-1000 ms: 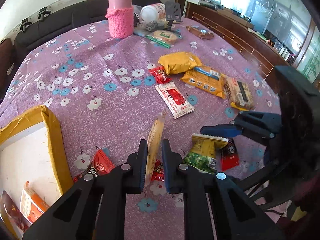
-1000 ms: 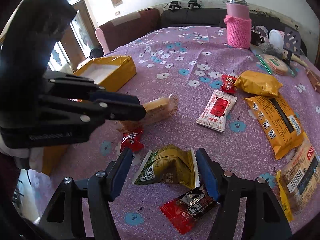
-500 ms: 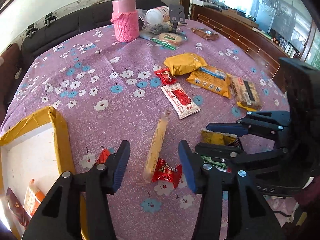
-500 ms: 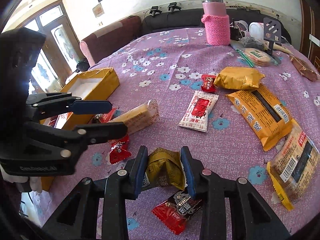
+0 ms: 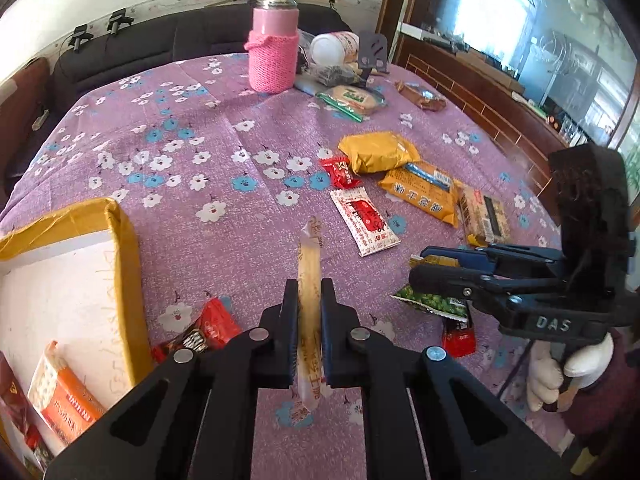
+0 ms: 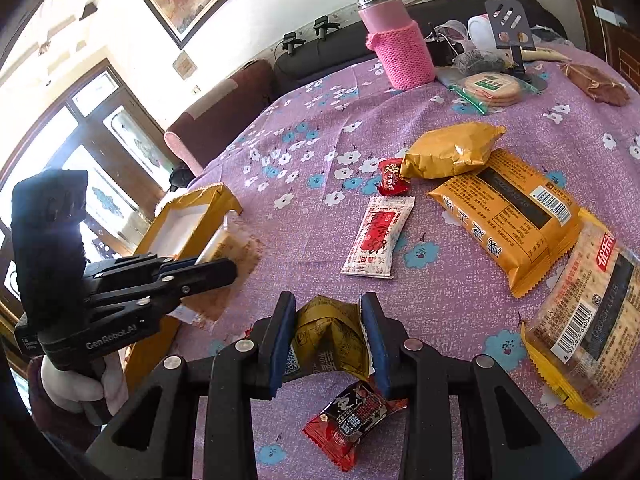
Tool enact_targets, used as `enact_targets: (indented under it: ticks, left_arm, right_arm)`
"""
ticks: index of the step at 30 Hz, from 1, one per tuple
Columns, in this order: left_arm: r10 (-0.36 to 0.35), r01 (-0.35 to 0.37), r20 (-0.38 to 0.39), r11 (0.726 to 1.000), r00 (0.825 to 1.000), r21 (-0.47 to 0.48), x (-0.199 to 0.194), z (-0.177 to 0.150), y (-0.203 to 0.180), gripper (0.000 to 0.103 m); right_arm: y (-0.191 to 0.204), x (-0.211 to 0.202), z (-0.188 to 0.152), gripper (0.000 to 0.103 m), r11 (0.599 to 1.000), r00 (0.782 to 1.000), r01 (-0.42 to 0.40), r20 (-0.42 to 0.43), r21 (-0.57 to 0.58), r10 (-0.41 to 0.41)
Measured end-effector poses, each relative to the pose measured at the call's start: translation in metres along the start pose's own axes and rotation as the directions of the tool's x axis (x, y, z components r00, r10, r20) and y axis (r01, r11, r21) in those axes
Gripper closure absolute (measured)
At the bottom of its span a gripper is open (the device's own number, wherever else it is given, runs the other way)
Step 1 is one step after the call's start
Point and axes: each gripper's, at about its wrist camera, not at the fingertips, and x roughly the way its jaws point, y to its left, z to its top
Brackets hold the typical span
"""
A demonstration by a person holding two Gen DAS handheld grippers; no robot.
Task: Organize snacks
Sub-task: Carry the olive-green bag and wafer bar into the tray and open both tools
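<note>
Standing edge-up, long snack stick [image 5: 309,280] sits pinched between fingers [image 5: 289,312].

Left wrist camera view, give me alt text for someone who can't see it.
The left gripper is shut on a long, thin snack stick above a purple flowered tablecloth. A yellow box sits at left, loose snack packets lie scattered at right, where the right gripper holds a green packet. A pink bottle stands behind.

Tablecloth [image 5: 192,128] matt woven cloth, floral print. Flask [image 5: 276,20] pink plastic, shiny metal cap, knit sleeve [image 5: 273,62]. Snack packs [image 6: 504,216] glossy foil/plastic. Box [image 5: 120,248] yellow paper, matt white inside.
</note>
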Motion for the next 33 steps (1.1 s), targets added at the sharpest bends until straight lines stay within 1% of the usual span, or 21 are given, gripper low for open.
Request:
enact_targets:
  ticks: [3,5,6,8,10,12,15,17,20,23,27,31,33]
  left_arm:
    - [-0.005,0.01,0.075,0.998,0.997,-0.069,-0.039,-0.012,0.019,0.096]
    - [0.017,-0.001,0.129,0.992,0.991,-0.123,-0.07,-0.023,0.035,0.096]
    - [0.037,-0.014,0.154,0.988,0.987,-0.151,-0.085,-0.03,0.044,0.096]
    - [0.103,-0.061,0.199,0.976,0.975,-0.208,-0.115,-0.046,0.064,0.096]
    - [0.159,-0.098,0.224,0.96,0.962,-0.264,-0.138,-0.063,0.083,0.096]
    - [0.195,-0.115,0.236,0.941,0.952,-0.317,-0.153,-0.08,0.101,0.096]
    - [0.236,-0.135,0.235,0.915,0.943,-0.379,-0.159,-0.1,0.122,0.096]
    - [0.253,-0.142,0.226,0.899,0.941,-0.413,-0.157,-0.111,0.132,0.096]
    - [0.253,-0.131,0.221,0.883,0.942,-0.452,-0.152,-0.123,0.143,0.096]
    - [0.254,-0.121,0.226,0.872,0.94,-0.475,-0.153,-0.134,0.154,0.096]
    - [0.248,-0.105,0.238,0.866,0.939,-0.49,-0.156,-0.141,0.162,0.096]
    - [0.244,-0.1,0.239,0.865,0.94,-0.491,-0.156,-0.146,0.167,0.096]
    - [0.241,-0.096,0.239,0.865,0.941,-0.492,-0.155,-0.147,0.168,0.096]
  right_arm:
    - [0.001,-0.003,-0.001,0.068,1.0,1.0,0.004,0.016,-0.001,-0.004]
    - [0.005,-0.004,-0.002,0.068,1.0,0.999,0.02,0.027,-0.019,-0.02]
    - [0.009,-0.004,-0.002,0.068,0.999,0.999,0.037,0.035,-0.034,-0.036]
    - [0.018,-0.004,-0.002,0.068,0.997,0.998,0.06,0.037,-0.056,-0.058]
    - [0.031,-0.005,-0.003,0.068,0.998,0.999,0.033,0.028,-0.056,-0.032]
    - [0.05,-0.005,-0.004,0.068,0.998,1.0,0.001,0.019,-0.067,0.001]
    - [0.09,0.0,-0.005,0.068,0.993,0.998,-0.06,-0.013,-0.106,0.059]
    - [0.121,0.007,-0.007,0.068,0.985,0.995,-0.095,-0.04,-0.144,0.09]
    - [0.166,0.02,-0.014,0.069,0.968,0.988,-0.144,-0.09,-0.205,0.128]
    - [0.204,0.035,-0.024,0.069,0.95,0.981,-0.17,-0.135,-0.263,0.138]
    - [0.236,0.06,-0.039,0.069,0.936,0.971,-0.197,-0.192,-0.293,0.144]
    - [0.251,0.08,-0.05,0.069,0.931,0.961,-0.213,-0.238,-0.297,0.144]
    - [0.256,0.088,-0.055,0.069,0.929,0.958,-0.209,-0.254,-0.306,0.131]
